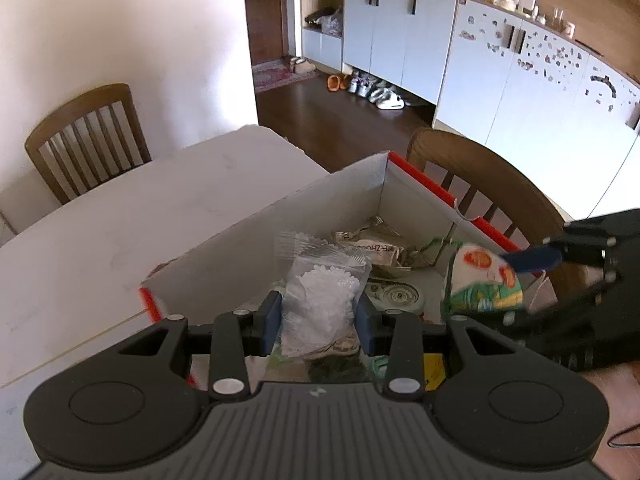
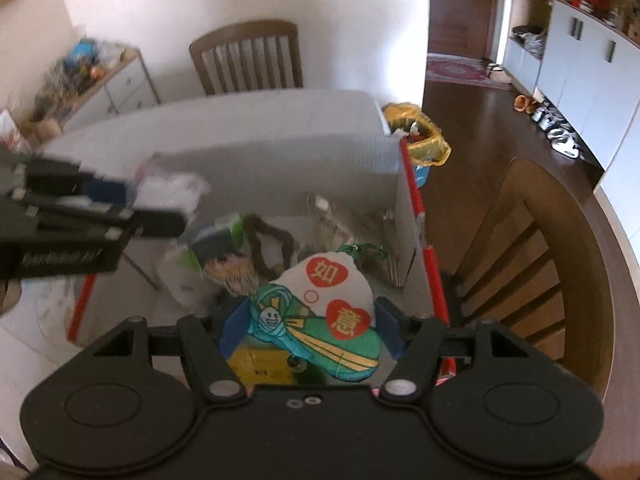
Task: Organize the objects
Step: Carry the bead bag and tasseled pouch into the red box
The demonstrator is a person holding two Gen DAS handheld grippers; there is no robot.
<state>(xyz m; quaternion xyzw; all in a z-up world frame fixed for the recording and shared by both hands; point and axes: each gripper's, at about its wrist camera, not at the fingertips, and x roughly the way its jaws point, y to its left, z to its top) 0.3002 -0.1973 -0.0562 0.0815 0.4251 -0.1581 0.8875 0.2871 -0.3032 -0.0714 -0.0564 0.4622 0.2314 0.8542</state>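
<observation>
Matte black left gripper [image 1: 318,322] and right gripper [image 2: 308,326]: blue finger pads [image 1: 269,322], silver pivot screws, ribbed grey housing, round recessed discs; white lettering marks the left gripper's side.

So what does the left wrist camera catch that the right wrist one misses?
Only the left wrist view shows the left hand-held gripper clamped on a clear bag of white pellets, plus the sticker-covered cabinets. Only the right wrist view shows the yellow-lined bin and the cluttered side cabinet. Both show the red-edged box and the right hand-held gripper gripping the green-and-white pouch.
</observation>
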